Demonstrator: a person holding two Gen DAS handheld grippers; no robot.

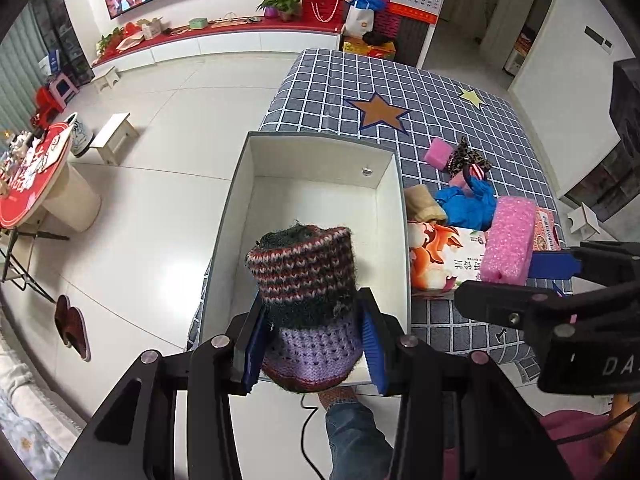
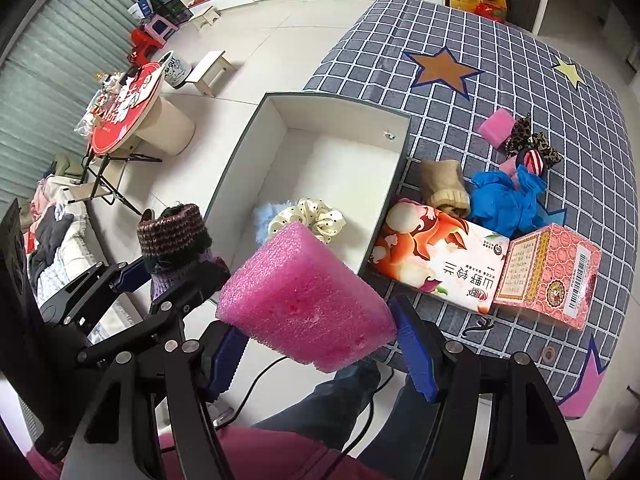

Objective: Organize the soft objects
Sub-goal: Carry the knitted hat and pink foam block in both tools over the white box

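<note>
Holding two soft things at once, one per gripper. My left gripper [image 1: 314,344] is clamped on a striped knit hat [image 1: 306,304], both blue pads pressing its sides, over the near end of the white box [image 1: 390,216]. My right gripper [image 2: 320,344] is squeezed round a pink sponge [image 2: 308,300], just off the box's near right corner. Inside the box: a cream dotted scrunchie [image 2: 310,218] w/ a light blue fluffy thing [image 2: 262,216] beside it. On the checked cloth [image 2: 460,96], right of the box: tan sock [image 2: 446,188], blue glove [image 2: 506,202], 2nd pink sponge [image 2: 496,126], leopard bow [image 2: 528,140], two cartons [image 2: 440,256].
</note>
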